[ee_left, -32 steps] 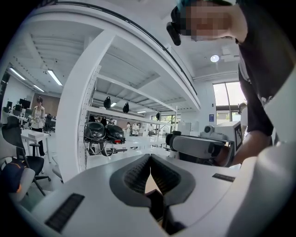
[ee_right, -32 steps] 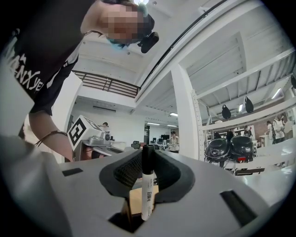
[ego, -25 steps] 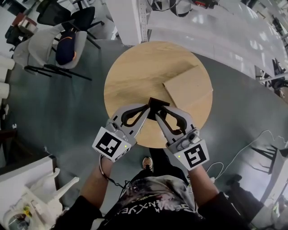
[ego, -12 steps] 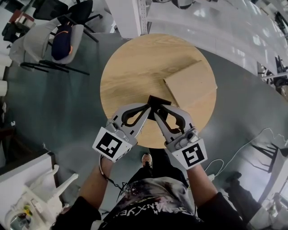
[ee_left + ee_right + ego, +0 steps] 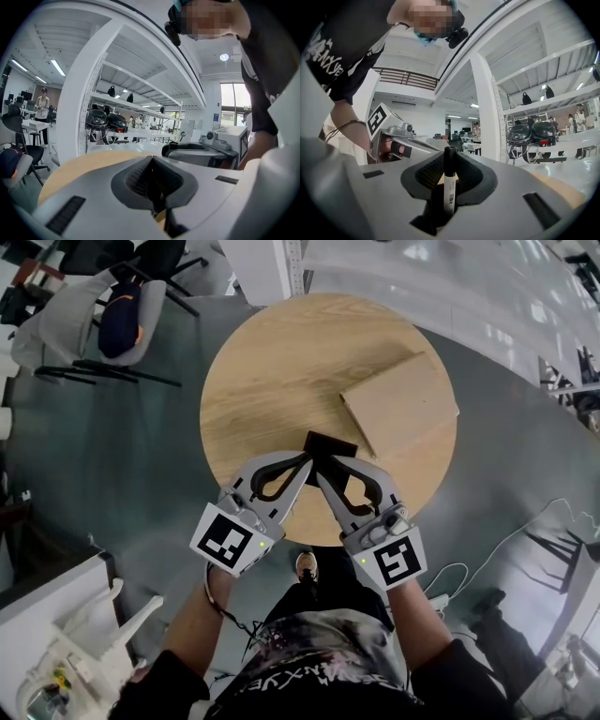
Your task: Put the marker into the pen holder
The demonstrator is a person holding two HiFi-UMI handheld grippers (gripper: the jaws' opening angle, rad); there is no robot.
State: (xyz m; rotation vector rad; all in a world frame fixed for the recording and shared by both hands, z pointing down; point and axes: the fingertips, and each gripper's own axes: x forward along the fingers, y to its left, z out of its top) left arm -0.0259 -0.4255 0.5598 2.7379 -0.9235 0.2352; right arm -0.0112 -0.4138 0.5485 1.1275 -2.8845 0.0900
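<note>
Marker (image 5: 449, 193) upright in level right claw (image 5: 450, 157)

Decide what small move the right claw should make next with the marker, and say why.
Probably lower the right claw straight down a little before opening it. It grips the marker upright, and the head view shows its tip right at the black pen holder near the table edge. Whether the marker's lower end is already inside the holder cannot be seen.
</note>
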